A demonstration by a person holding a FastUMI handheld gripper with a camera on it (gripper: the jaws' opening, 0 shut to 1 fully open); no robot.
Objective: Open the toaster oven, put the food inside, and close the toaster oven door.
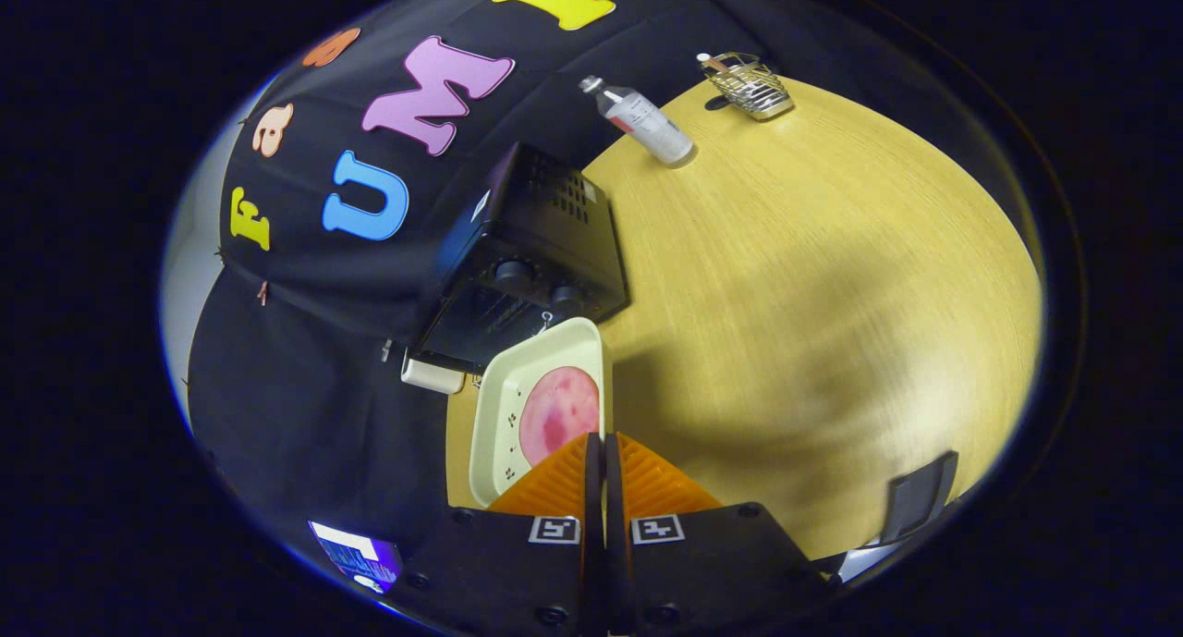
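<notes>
My gripper [603, 436] is shut on the right rim of a cream square tray [504, 406], held tilted above the table. A round pink slice of food [557, 411] lies in the tray, just ahead of the fingers. Beyond the tray stands the black toaster oven [541, 239] with two knobs on its front. Its door [467, 332] looks dropped open, with the pale handle [432, 375] at the door's outer end beside the tray's far corner. The tray's far edge is close to the oven's opening.
The oven stands on a light wooden table [813, 276]. Far behind it are a clear plastic bottle [640, 121] and a wire basket [749, 86]. A dark flat object [917, 496] sits near the table edge to the right of the fingers.
</notes>
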